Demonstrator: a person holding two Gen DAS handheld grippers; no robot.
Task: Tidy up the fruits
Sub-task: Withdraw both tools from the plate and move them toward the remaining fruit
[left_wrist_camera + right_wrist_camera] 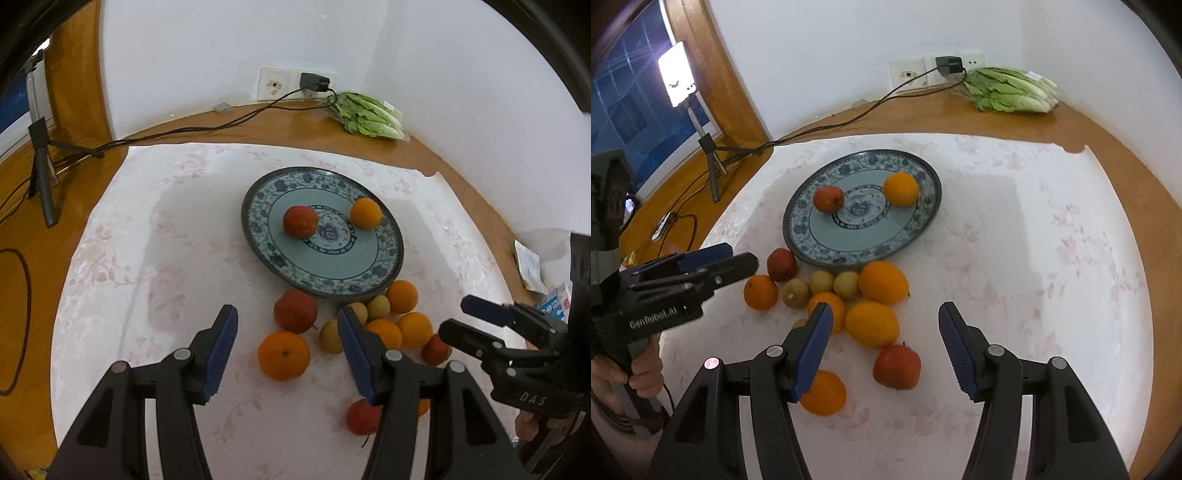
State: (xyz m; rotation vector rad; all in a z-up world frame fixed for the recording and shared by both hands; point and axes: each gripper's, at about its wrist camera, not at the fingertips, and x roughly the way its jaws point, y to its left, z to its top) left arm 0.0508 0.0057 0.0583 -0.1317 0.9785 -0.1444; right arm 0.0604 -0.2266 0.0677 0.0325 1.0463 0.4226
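A blue patterned plate sits on a white cloth and holds a red apple and an orange. In front of the plate lies a pile of several oranges, red apples and small yellow-green fruits. My left gripper is open and empty above an orange and an apple. My right gripper is open and empty, with an apple and an orange between its fingers' line.
A bag of lettuce lies by the back wall next to a plugged charger whose cable crosses the wooden table. A small tripod with a light stands at the left. Packets lie at the right edge.
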